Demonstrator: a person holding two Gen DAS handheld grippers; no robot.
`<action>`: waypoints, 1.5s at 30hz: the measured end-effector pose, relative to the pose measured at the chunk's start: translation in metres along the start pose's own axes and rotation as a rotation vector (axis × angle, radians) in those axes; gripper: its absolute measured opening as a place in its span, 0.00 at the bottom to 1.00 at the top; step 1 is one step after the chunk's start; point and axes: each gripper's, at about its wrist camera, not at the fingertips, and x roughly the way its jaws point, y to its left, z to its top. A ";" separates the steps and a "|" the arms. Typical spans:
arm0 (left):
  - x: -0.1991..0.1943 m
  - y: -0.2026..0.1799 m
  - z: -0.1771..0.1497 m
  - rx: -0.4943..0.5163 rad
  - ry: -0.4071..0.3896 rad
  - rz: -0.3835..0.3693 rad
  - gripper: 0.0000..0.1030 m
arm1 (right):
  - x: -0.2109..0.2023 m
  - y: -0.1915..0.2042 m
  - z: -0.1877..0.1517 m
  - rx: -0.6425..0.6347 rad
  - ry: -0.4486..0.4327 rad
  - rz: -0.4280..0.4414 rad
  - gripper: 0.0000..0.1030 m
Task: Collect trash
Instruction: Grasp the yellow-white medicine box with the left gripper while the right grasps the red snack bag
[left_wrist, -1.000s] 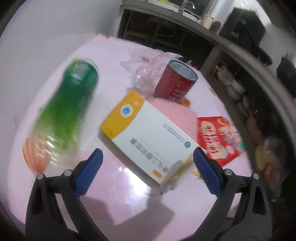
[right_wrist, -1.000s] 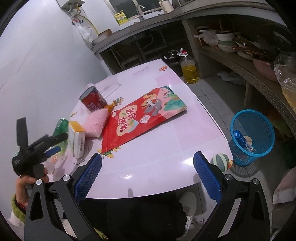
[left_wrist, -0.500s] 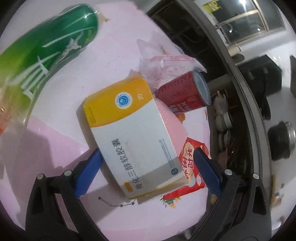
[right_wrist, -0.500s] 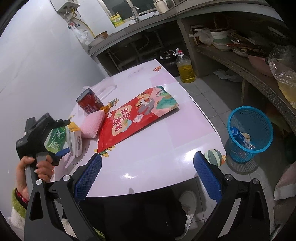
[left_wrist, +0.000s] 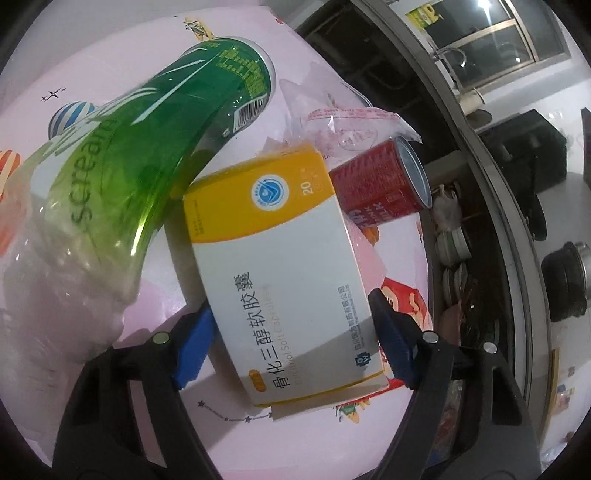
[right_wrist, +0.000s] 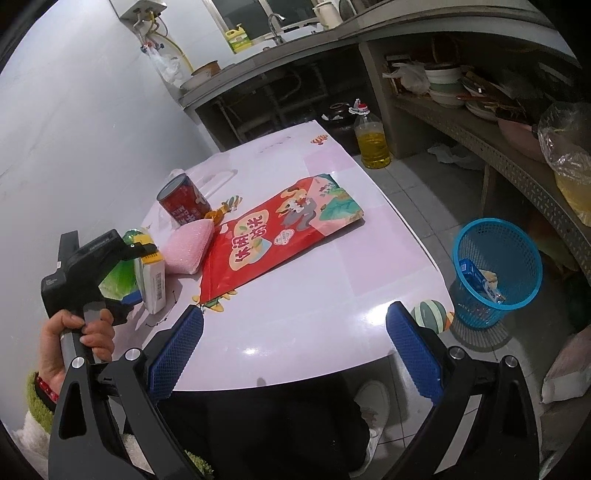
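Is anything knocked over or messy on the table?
Yes. The green bottle lies on its side instead of standing, next to the yellow-and-white box. The red can stands upright. The left claw is closing around the box. A big red snack bag lies flat nearby.

Left gripper (left_wrist: 291, 332) fingers (left_wrist: 194, 345) closing around medicine box (left_wrist: 284, 266); green bottle (left_wrist: 147, 147) beside, red can (left_wrist: 380, 188) beyond.

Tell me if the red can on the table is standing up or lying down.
Upright: the red can stands on its base, open rim facing up, beside the pink sponge.
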 end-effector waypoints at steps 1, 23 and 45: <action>-0.001 0.001 -0.001 0.006 0.002 -0.003 0.73 | 0.000 0.002 0.001 -0.006 -0.001 0.000 0.93; -0.026 0.006 -0.037 0.296 -0.019 0.023 0.71 | 0.081 -0.063 0.066 0.323 0.084 0.124 0.68; -0.024 0.005 -0.039 0.330 -0.028 0.018 0.71 | 0.137 -0.064 0.055 0.652 0.166 0.478 0.54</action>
